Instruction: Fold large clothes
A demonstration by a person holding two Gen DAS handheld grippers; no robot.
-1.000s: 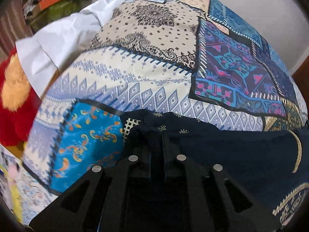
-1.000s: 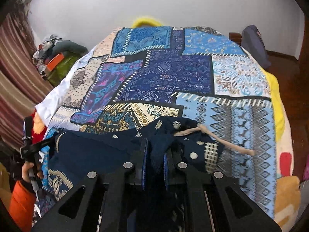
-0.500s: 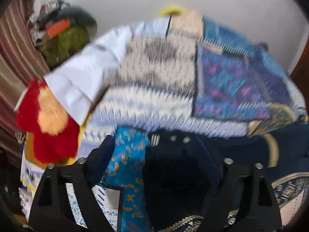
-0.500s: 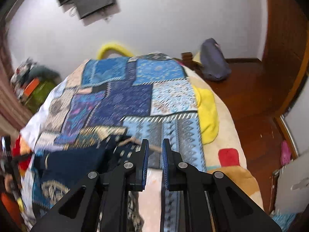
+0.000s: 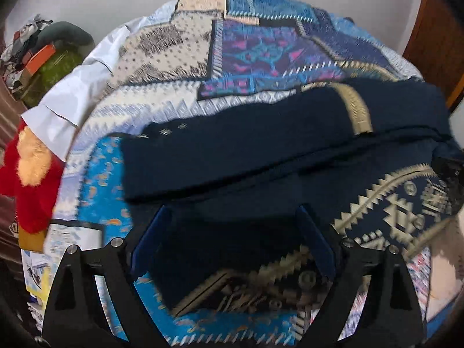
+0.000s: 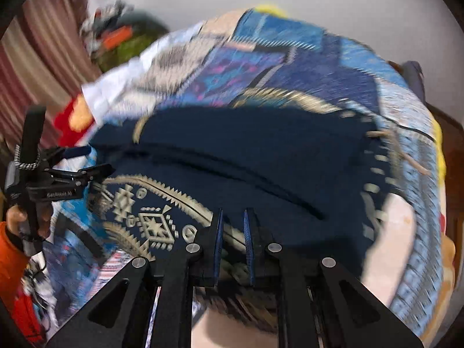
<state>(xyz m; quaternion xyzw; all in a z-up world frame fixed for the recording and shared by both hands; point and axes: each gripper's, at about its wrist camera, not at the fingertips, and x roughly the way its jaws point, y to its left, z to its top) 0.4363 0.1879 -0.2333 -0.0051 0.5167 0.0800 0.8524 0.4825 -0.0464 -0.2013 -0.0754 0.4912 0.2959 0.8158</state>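
Patchwork bedspread (image 5: 255, 55) covers the bed, and the navy garment (image 5: 261, 148) lies folded across its near end. Left gripper (image 5: 232, 217) hangs spread wide above the cloth; right gripper (image 6: 232, 223) hovers narrowly parted, holding nothing.

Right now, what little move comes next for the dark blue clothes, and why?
Probably lower the left tool and close it on the near hem of the navy garment. The top is already folded over, both tools are open and holding nothing, and the patterned part nearest them still lies unfolded.
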